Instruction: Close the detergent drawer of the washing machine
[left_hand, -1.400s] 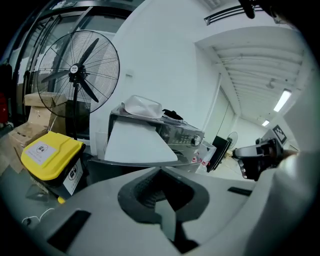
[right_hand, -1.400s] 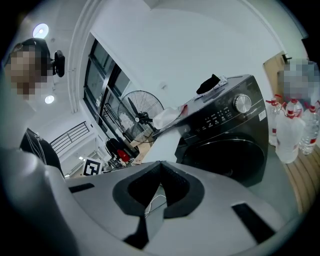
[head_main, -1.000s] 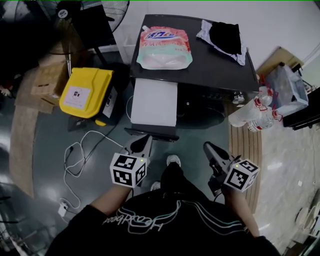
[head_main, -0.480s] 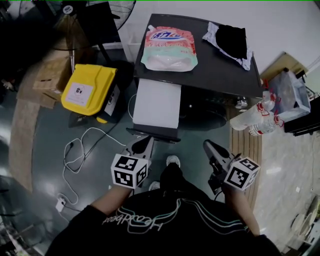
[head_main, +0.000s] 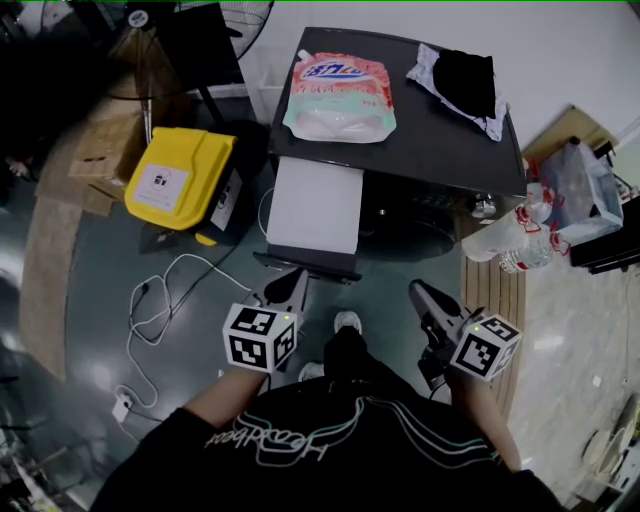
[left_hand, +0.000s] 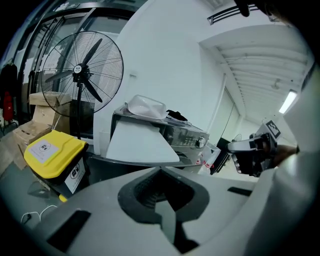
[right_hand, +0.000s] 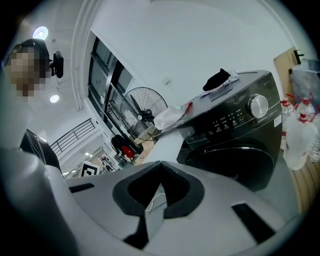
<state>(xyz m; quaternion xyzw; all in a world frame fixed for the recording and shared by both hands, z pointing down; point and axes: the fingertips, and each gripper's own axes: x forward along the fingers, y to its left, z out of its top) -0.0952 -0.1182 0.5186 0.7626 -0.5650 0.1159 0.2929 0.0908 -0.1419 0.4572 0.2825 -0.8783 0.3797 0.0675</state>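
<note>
The dark washing machine (head_main: 420, 120) stands ahead of me with its white detergent drawer (head_main: 313, 205) pulled far out toward me. In the left gripper view the drawer (left_hand: 140, 142) juts out just beyond my left gripper (left_hand: 160, 171). In the head view my left gripper (head_main: 292, 278) hovers just short of the drawer's dark front edge, shut and holding nothing. My right gripper (head_main: 416, 290) hangs lower right, in front of the machine's door, also shut and empty. The right gripper view shows the control panel (right_hand: 240, 117) and the drawer (right_hand: 170, 142) off to the left.
A pink detergent pouch (head_main: 340, 95) and a black cloth (head_main: 462, 78) lie on the machine's top. A yellow bin (head_main: 175, 185) and a white cable (head_main: 165, 300) are on the floor at left. Water bottles (head_main: 505, 235) stand at right. A pedestal fan (left_hand: 82, 70) stands behind.
Almost nothing: the head view has drifted slightly, and both grippers hold the same places in front of the open drawer.
</note>
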